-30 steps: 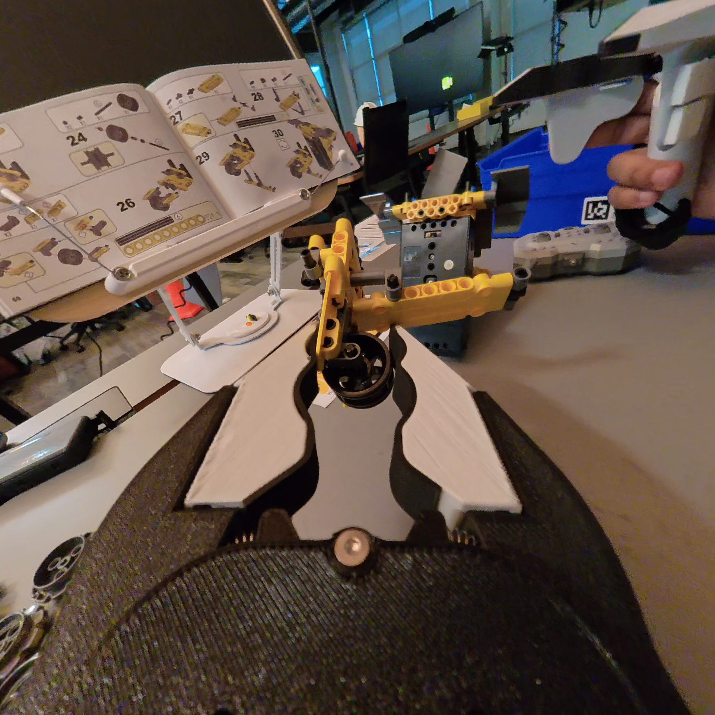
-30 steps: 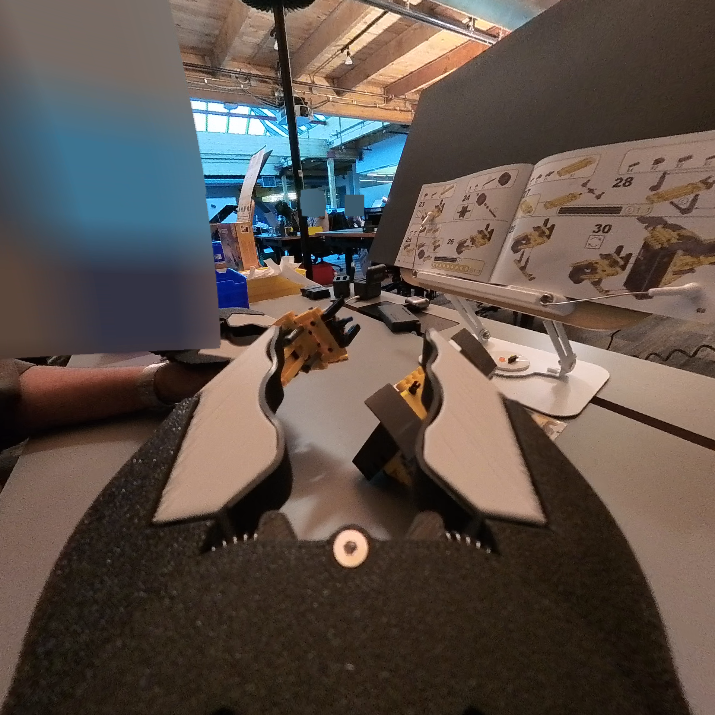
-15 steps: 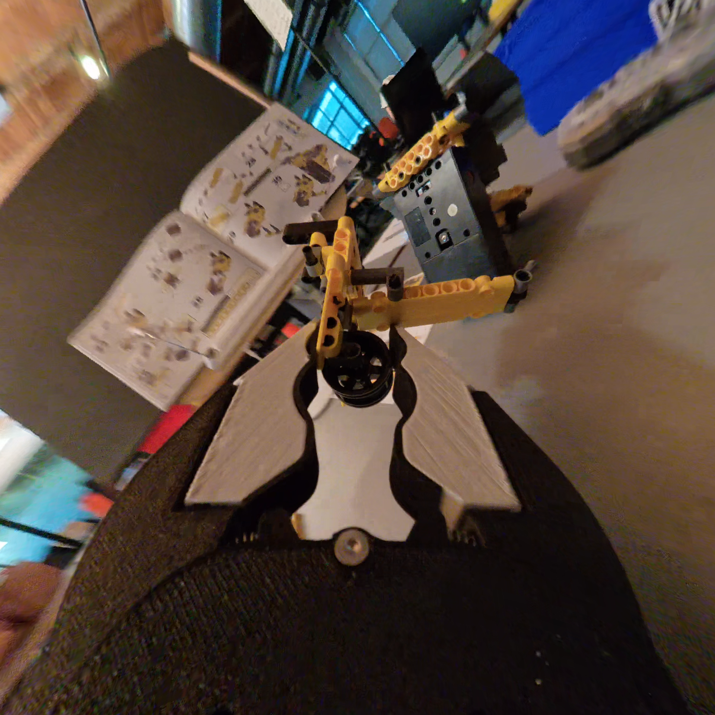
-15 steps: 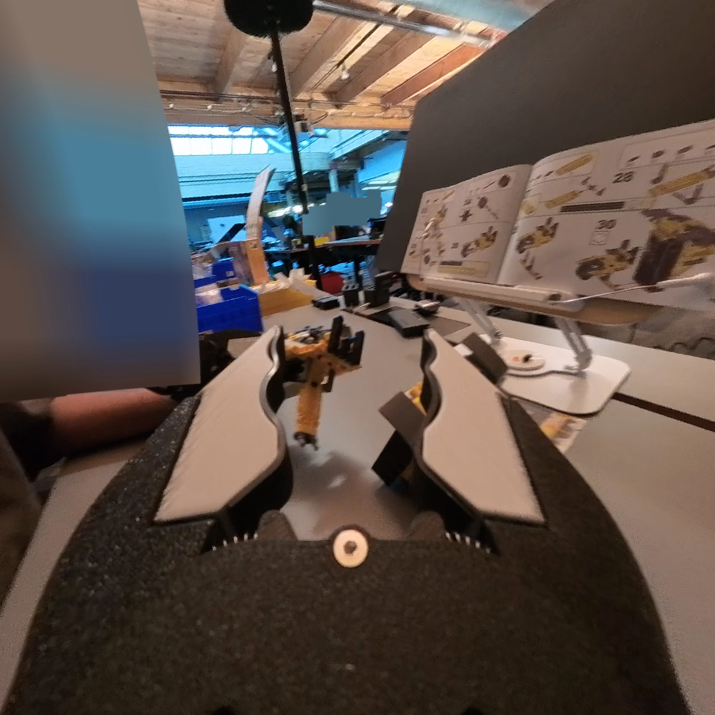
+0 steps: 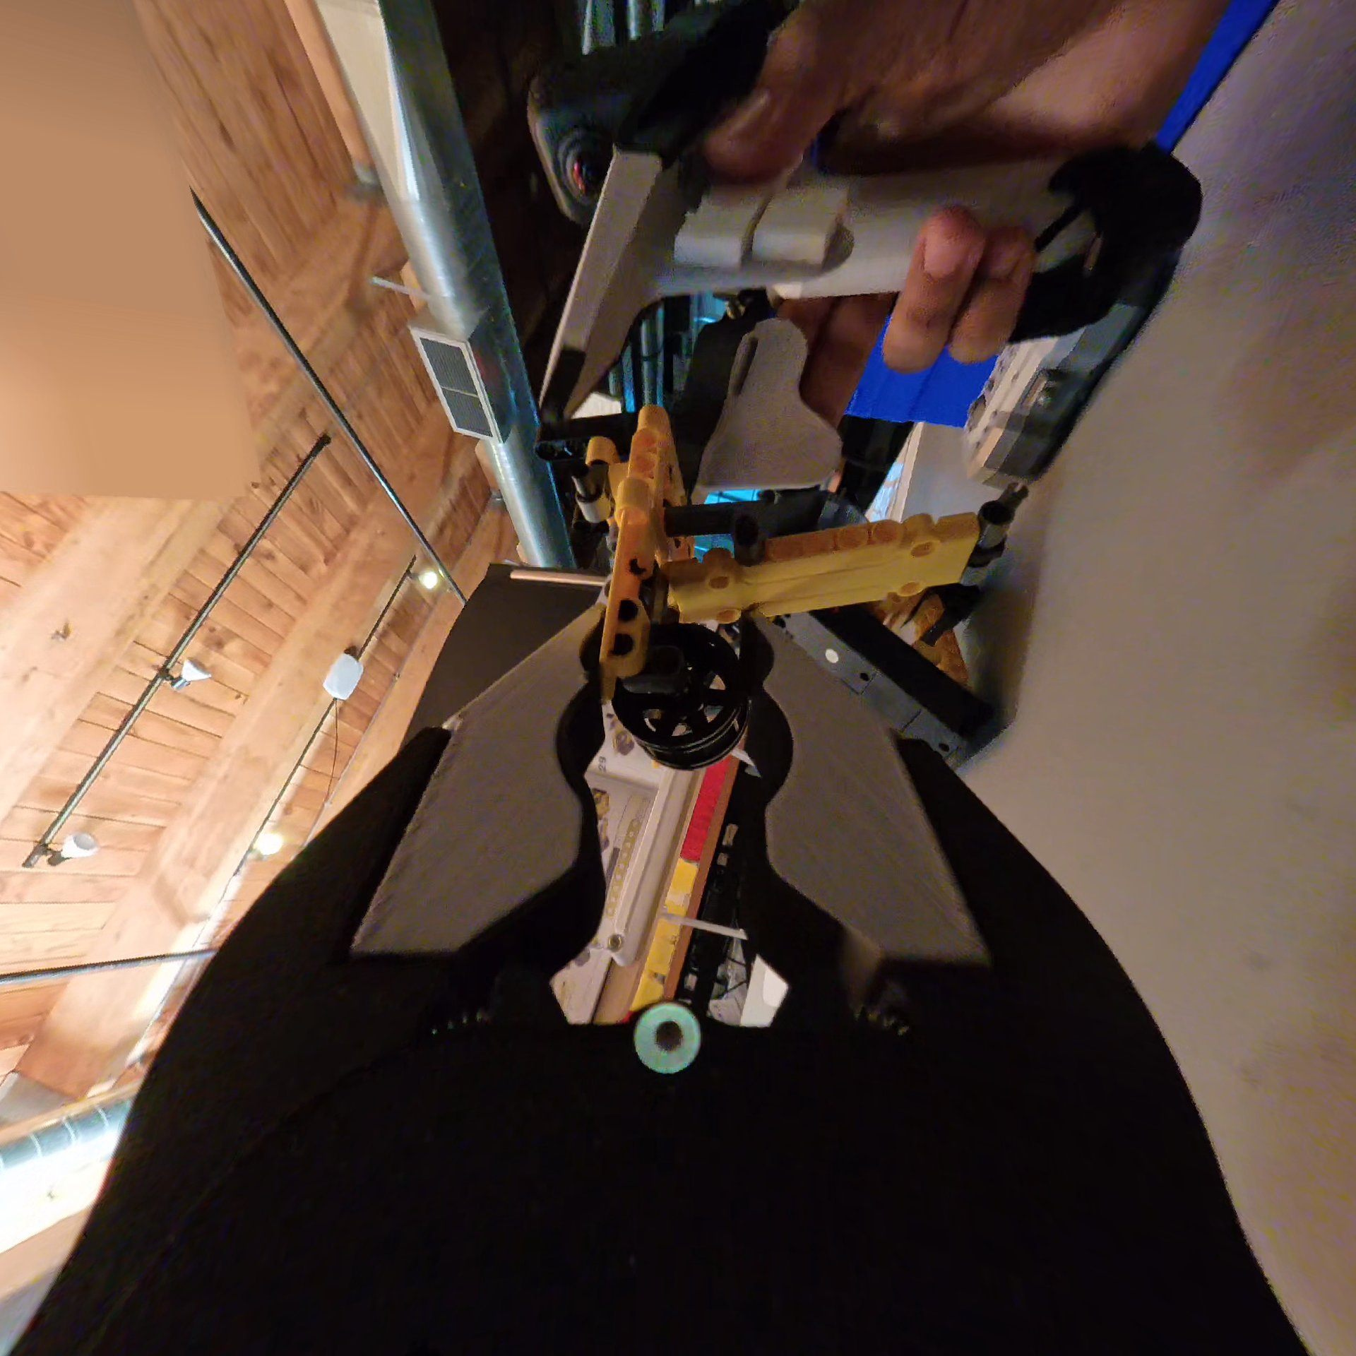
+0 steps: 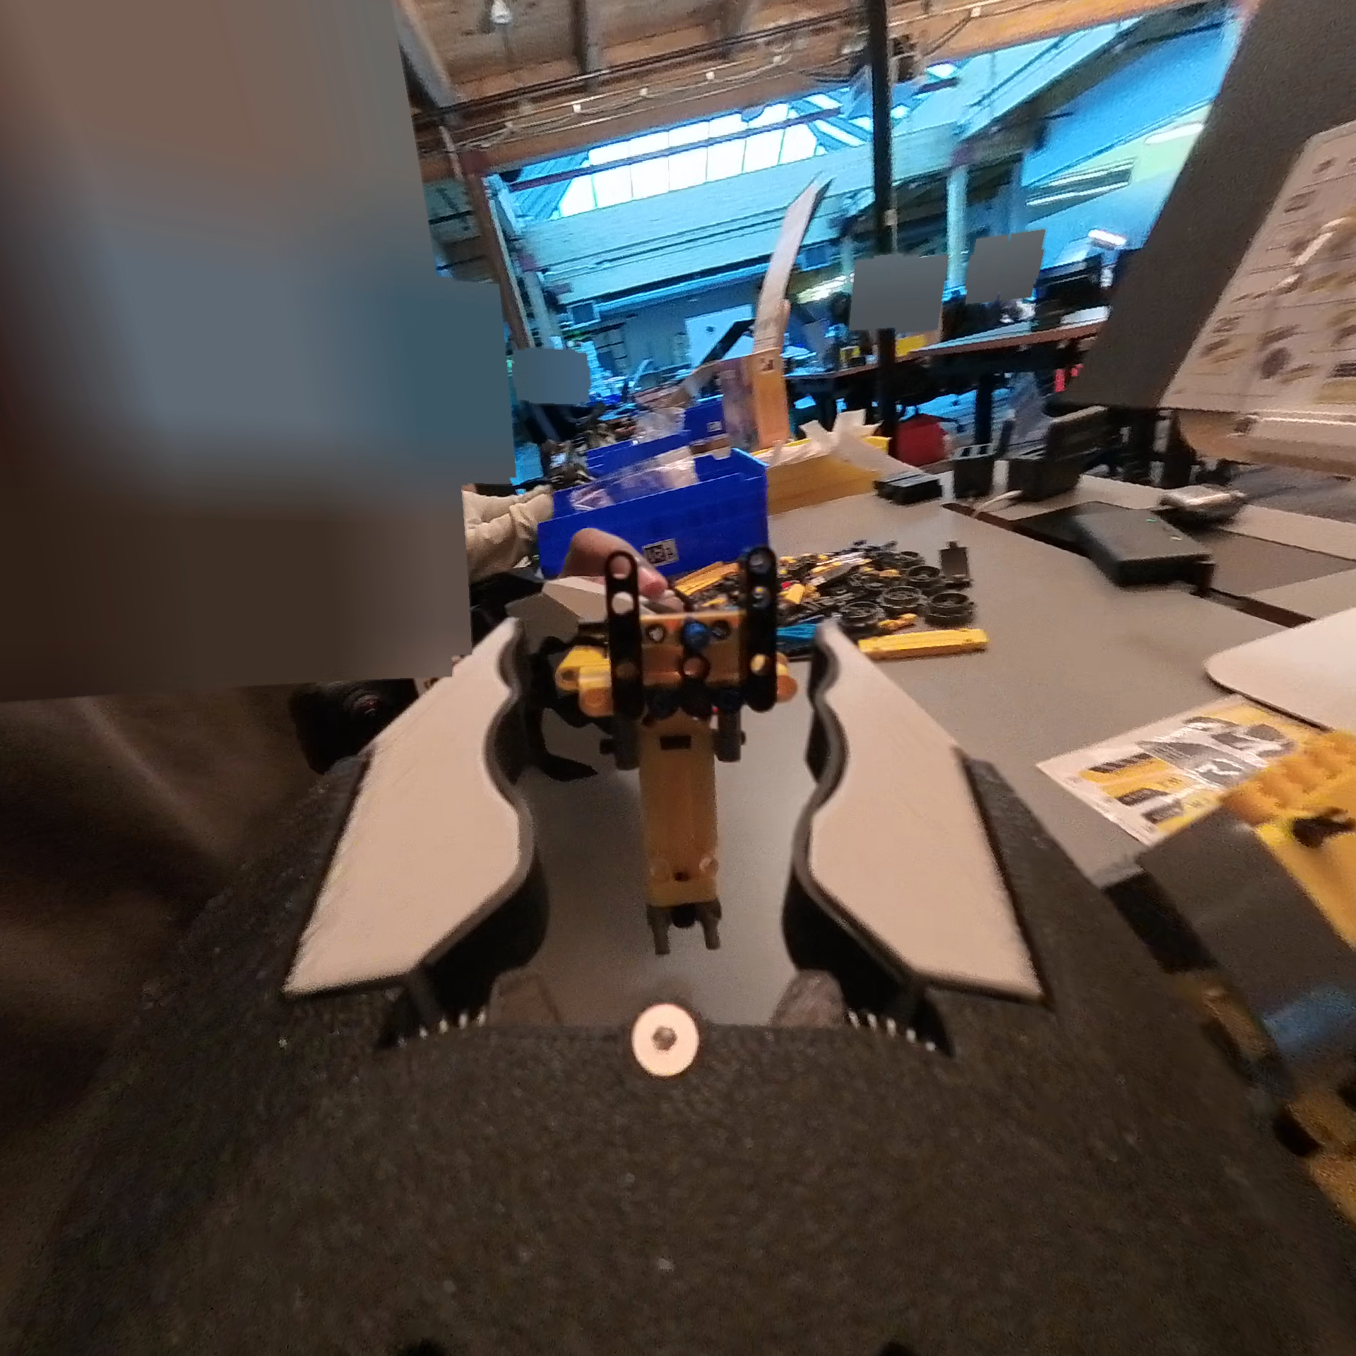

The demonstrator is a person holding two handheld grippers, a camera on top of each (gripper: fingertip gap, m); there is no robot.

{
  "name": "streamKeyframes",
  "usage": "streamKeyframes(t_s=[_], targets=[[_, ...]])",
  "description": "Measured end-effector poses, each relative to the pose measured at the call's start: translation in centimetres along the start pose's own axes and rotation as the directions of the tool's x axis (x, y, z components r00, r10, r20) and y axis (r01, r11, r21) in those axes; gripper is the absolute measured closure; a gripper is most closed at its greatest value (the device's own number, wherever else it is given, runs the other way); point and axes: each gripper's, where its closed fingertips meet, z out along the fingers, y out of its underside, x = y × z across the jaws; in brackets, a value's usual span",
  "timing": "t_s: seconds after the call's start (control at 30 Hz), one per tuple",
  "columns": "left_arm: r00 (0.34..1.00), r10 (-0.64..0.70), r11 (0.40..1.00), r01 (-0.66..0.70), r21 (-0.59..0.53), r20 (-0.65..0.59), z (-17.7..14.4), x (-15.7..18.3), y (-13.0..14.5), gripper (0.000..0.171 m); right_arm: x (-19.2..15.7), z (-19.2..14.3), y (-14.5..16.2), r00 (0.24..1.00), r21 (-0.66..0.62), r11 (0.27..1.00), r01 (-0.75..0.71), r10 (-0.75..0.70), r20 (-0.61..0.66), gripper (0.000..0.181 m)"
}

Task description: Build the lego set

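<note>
My left gripper (image 5: 675, 646) is shut on a black wheel (image 5: 679, 708) that is fixed to a yellow and black brick assembly (image 5: 822, 565). It holds the assembly in the air, rolled about a quarter turn. In the right wrist view the same assembly (image 6: 679, 807) stands between the fingers of my right gripper (image 6: 668, 638), its long yellow beam pointing towards the camera. The right gripper is open and its fingers are apart from the beam. A left gripper finger (image 6: 547, 620) shows behind the assembly. A hand (image 5: 939, 88) holds the right gripper's grey handle (image 5: 807, 235) just beyond the assembly.
The grey table (image 6: 1027, 697) carries a blue bin (image 6: 660, 506), a pile of loose black and yellow pieces (image 6: 866, 587) and a loose yellow beam (image 6: 924, 642). A leaflet (image 6: 1174, 763) and a dark and yellow model (image 6: 1284, 880) lie at the right. An instruction booklet on a stand (image 6: 1306, 293) is at the far right. Left and right tips are no more than a few centimetres apart.
My left gripper has rolled about a quarter turn and lifted the assembly. My right gripper has swung left, away from the dark model, and the assembly's beam now sits between its open fingers.
</note>
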Motion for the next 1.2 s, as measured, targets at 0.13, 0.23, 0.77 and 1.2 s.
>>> streamKeyframes(t_s=[0.13,0.23,0.77,1.2], targets=[[1.000,0.000,1.000,0.000,0.018,-0.004,-0.2,0.1,-0.5,0.143,-0.4,0.1,0.0,1.000,0.020,1.000,-0.005,0.004,0.030,0.128],[1.000,-0.015,1.000,0.015,0.013,-0.008,-0.2,0.0,-0.5,0.143,-0.4,0.1,-0.1,0.999,0.038,0.999,-0.006,0.005,0.038,0.129],[0.671,-0.673,0.730,0.671,-0.134,-0.311,-0.3,2.5,1.3,0.073,1.2,-2.0,-2.1,0.998,0.123,0.991,-0.047,0.050,-0.024,0.137],[-0.234,-0.885,-0.055,0.911,-0.409,-0.402,0.5,1.9,-2.1,0.060,-0.7,1.0,1.0,0.999,-0.020,0.999,0.036,-0.035,0.019,0.137]])
